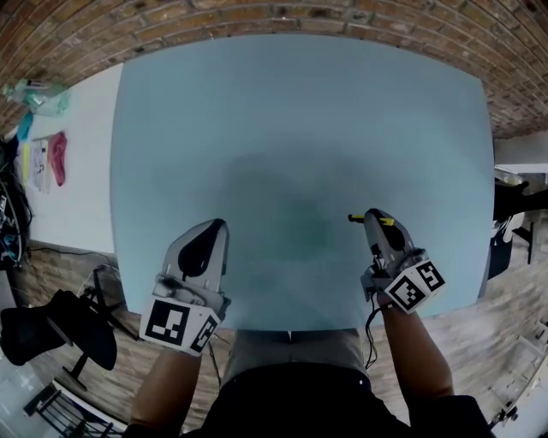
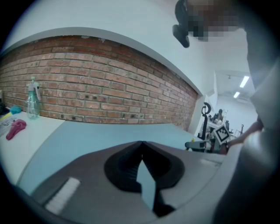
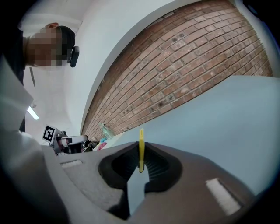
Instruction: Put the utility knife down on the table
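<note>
Over the near right of the table [image 1: 300, 111], the utility knife [image 3: 141, 151], judged light, rigid and sharp-tipped, is pinched by its yellow body in the right gripper [image 1: 374, 221]; the left gripper [image 1: 216, 229] is closed together, empty.

We see a red brick wall [image 1: 257, 10] behind the pale blue table [image 1: 300, 111], a white counter [image 1: 86, 188] at its left, and a black chair [image 1: 51, 329] on wood-plank floor [image 1: 501, 295].
</note>
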The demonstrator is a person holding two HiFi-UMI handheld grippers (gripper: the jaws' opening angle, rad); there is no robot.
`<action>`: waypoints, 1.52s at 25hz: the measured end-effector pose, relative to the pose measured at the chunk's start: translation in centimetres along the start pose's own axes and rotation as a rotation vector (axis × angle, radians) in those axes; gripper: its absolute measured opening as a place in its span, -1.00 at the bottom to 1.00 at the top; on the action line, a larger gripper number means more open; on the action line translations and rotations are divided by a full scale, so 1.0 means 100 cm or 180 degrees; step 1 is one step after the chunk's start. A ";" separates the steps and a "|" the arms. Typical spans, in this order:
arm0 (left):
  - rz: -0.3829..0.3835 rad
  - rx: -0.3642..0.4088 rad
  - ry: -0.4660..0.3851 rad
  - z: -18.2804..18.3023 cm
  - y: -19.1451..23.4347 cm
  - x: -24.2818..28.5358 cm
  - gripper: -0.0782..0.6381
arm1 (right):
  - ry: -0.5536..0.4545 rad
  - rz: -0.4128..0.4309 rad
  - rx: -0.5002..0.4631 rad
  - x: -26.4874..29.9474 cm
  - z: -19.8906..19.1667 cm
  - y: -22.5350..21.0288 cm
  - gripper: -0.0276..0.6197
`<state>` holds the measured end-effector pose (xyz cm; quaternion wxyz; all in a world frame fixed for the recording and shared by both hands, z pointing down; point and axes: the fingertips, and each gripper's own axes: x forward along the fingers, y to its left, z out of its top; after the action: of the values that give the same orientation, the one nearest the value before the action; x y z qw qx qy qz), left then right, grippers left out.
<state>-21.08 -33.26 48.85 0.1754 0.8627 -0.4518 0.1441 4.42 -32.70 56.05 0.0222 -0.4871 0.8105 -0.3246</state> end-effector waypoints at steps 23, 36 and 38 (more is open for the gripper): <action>0.0048 -0.0114 0.0093 -0.022 -0.004 0.019 -0.78 | 0.0441 0.0062 0.0024 0.023 -0.031 -0.019 -0.51; 0.0066 -0.0102 0.0067 -0.018 -0.013 0.019 -0.78 | 0.0154 -0.0377 -0.0189 0.005 -0.006 -0.049 -0.40; 0.0065 -0.0122 0.0061 -0.018 -0.016 0.018 -0.78 | 0.0118 -0.0424 -0.0163 0.001 -0.005 -0.053 -0.37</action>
<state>-18.90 -32.98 50.97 0.1948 0.8532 -0.4615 0.1455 8.30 -34.21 59.38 -0.0269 -0.5343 0.7845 -0.3135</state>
